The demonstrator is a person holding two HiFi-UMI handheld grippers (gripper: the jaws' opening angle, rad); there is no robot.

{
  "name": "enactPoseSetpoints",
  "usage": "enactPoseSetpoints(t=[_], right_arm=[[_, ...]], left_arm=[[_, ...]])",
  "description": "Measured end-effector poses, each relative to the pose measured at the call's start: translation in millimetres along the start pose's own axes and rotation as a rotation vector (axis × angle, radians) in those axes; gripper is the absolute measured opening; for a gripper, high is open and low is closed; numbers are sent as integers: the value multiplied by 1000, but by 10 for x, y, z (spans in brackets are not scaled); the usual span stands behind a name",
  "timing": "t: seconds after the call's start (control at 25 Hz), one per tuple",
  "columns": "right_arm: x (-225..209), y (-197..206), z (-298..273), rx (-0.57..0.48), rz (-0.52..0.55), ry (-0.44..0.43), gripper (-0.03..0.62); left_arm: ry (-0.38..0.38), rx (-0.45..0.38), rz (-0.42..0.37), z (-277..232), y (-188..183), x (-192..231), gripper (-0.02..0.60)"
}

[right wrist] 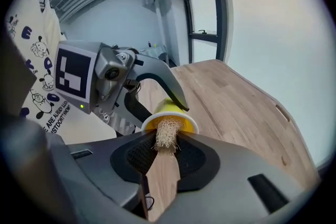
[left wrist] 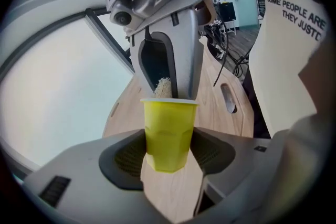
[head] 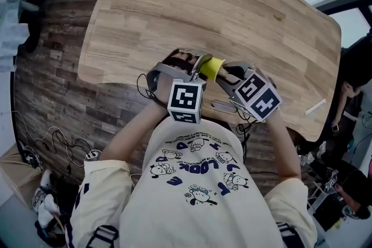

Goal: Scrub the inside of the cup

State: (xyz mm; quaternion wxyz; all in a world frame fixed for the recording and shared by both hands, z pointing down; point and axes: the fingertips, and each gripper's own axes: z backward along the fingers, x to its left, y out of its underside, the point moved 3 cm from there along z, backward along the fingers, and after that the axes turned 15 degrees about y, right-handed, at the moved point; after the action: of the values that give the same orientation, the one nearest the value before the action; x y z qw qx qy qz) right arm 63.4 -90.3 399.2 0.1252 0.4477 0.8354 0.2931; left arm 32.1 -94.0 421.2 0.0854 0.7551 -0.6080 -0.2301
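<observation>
Yellow cup (left wrist: 168,134): clamped at its body by the fingers of the left gripper (left wrist: 169,157), lifted over the bench (head: 232,3) edge, mouth tilted toward the other tool (for access). Fibre scrubber (right wrist: 167,136): pinched in the fingers of the right gripper (right wrist: 167,153), tip at the cup's mouth.
</observation>
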Motion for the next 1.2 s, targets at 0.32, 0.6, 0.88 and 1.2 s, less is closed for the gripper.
enactPoseSetpoints(t=[0.32, 0.6, 0.88, 1.2], right_arm=[[102, -7, -20, -16, 165, 15, 86], [253, 34, -6, -50, 368, -8, 86], [431, 105, 76, -106, 600, -66, 86], [581, 165, 155, -165, 870, -37, 86]], left_arm=[[144, -36, 73, -23, 38, -76, 279], [356, -130, 201, -7, 60, -218, 275], [603, -218, 313, 35, 35, -414, 272], [815, -314, 397, 69, 9, -554, 270]])
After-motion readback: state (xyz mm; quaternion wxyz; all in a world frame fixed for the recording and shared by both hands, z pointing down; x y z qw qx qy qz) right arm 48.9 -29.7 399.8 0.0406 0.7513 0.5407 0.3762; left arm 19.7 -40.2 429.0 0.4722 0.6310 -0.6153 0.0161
